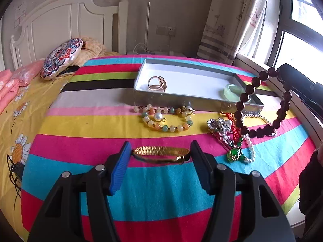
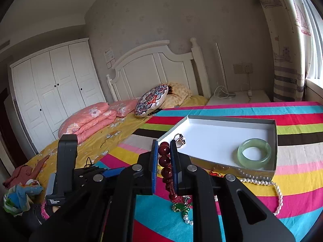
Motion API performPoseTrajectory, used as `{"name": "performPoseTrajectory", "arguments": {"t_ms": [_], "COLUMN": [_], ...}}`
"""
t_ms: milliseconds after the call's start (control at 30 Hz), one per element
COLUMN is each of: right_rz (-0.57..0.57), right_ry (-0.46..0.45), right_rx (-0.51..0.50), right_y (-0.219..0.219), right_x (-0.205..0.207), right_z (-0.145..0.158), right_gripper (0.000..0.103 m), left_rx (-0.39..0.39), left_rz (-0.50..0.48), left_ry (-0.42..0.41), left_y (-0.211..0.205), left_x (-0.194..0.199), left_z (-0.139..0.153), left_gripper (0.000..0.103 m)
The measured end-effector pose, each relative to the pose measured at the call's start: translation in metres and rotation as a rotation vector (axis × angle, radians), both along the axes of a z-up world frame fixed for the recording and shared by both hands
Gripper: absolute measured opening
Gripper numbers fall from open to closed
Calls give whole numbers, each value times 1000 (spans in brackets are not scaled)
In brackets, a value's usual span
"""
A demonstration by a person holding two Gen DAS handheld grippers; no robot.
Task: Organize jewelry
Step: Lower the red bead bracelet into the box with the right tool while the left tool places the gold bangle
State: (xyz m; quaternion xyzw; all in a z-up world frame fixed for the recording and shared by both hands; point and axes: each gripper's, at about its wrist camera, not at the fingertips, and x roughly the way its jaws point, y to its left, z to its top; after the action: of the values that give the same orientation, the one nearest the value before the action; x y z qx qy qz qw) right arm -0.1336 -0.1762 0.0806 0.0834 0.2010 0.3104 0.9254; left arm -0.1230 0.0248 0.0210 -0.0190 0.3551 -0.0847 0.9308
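A grey tray (image 1: 171, 96) with a white inside lies on the striped cloth and holds a gold ring (image 1: 156, 83) and a green jade bangle (image 1: 234, 92). My left gripper (image 1: 160, 147) is open, its fingers on either side of a gold bangle (image 1: 161, 154) on the cloth. My right gripper (image 2: 164, 147) is shut on a dark red bead bracelet (image 2: 164, 161), which hangs lifted near the tray's right end in the left wrist view (image 1: 262, 104). The tray (image 2: 232, 167), the ring (image 2: 179, 138) and the jade bangle (image 2: 254, 153) also show in the right wrist view.
On the cloth in front of the tray lie a pastel bead bracelet (image 1: 167, 119), a silver brooch (image 1: 219, 126), a green pendant (image 1: 234, 154) and a pearl strand (image 2: 278, 193). A round patterned cushion (image 1: 60, 59) lies to the left. A window sill (image 1: 252, 62) runs along the right.
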Motion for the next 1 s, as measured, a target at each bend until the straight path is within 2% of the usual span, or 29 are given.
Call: {"name": "performPoseTrajectory", "arguments": {"t_ms": [433, 733, 1000], "right_rz": [-23, -58, -100], "right_ry": [-8, -15, 24], "right_rx": [-16, -38, -59], "right_y": [-2, -5, -9], "right_x": [2, 28, 90], "right_z": [4, 19, 28], "right_gripper": [14, 14, 14], "left_rx": [-10, -11, -30], "left_rz": [-12, -66, -101], "left_ry": [-56, -92, -69], "left_y": [3, -16, -30], "left_x": [-6, 29, 84], "left_z": [25, 52, 65], "left_gripper": [60, 59, 60]}}
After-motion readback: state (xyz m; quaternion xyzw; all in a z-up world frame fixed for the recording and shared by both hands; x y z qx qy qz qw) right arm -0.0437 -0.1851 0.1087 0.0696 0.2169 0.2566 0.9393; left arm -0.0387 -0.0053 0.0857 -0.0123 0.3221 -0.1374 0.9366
